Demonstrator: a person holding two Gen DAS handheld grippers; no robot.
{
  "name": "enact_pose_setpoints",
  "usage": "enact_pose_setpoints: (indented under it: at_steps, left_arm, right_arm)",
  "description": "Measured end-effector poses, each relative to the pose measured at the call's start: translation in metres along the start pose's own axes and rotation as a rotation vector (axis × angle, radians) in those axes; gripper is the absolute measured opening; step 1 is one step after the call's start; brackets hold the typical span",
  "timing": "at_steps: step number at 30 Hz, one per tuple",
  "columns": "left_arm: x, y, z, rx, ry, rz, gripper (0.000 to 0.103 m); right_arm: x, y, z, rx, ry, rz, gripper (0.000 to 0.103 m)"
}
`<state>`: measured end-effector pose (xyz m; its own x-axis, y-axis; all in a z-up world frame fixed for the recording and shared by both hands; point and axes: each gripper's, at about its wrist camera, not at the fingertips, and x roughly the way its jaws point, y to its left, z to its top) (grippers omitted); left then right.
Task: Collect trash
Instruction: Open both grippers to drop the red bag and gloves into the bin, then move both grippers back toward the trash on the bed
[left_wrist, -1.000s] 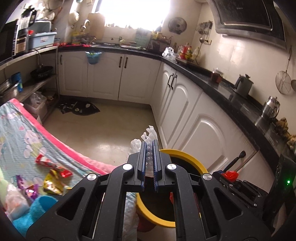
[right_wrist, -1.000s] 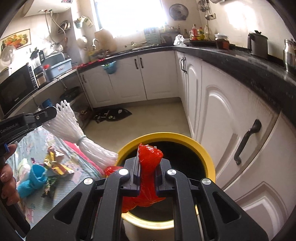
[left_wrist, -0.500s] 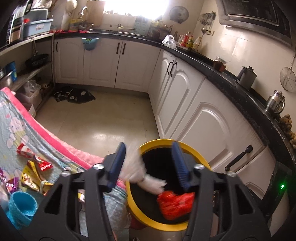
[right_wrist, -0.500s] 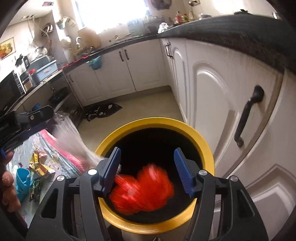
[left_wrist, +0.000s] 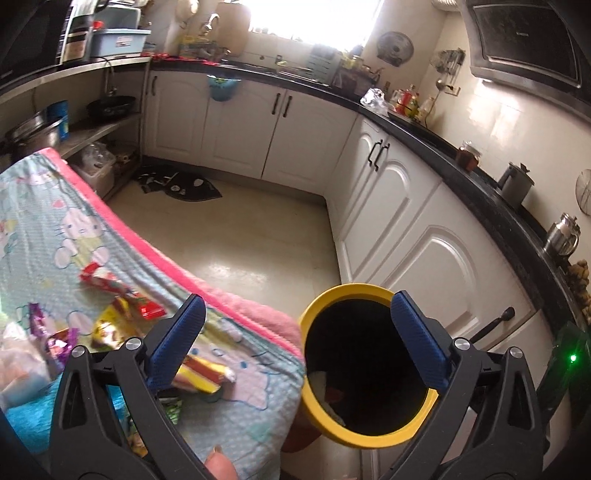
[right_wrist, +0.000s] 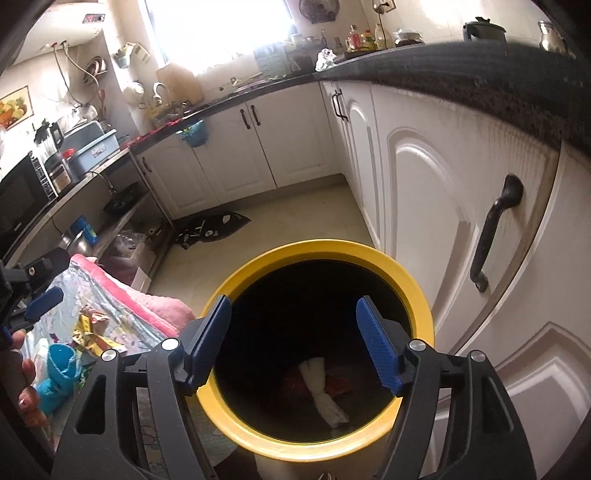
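A yellow-rimmed bin (right_wrist: 413, 291) with a dark inside stands beside the table; it also shows in the left wrist view (left_wrist: 325, 295). Inside lie a white foam net (right_wrist: 323, 391) and a red bag (right_wrist: 295, 380). My right gripper (right_wrist: 295, 343) is open and empty above the bin. My left gripper (left_wrist: 295, 339) is open and empty, over the table edge and the bin's left rim. Several snack wrappers (left_wrist: 110, 284) lie on the patterned cloth (left_wrist: 44, 229).
White cabinets (right_wrist: 443, 206) with a black handle (right_wrist: 495, 236) stand close to the right of the bin. A blue cup (right_wrist: 61, 363) sits on the cloth. A dark mat (left_wrist: 177, 182) lies on the floor. A black counter (left_wrist: 498, 199) runs along the wall.
Both grippers opened and dropped their loads: the white foam net and the red bag fell into the bin. The left gripper drew back toward the table.
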<state>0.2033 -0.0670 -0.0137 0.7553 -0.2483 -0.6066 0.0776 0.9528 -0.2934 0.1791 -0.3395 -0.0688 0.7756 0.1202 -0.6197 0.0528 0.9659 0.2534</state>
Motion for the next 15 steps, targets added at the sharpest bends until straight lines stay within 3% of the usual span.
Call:
enact_pose_setpoints:
  at_steps: [15]
  left_arm:
    - [-0.064,0.035,-0.006,-0.026,-0.106,0.082,0.092]
  right_arm:
    - [-0.036,0.047,0.003,-0.089,-0.054,0.105,0.073]
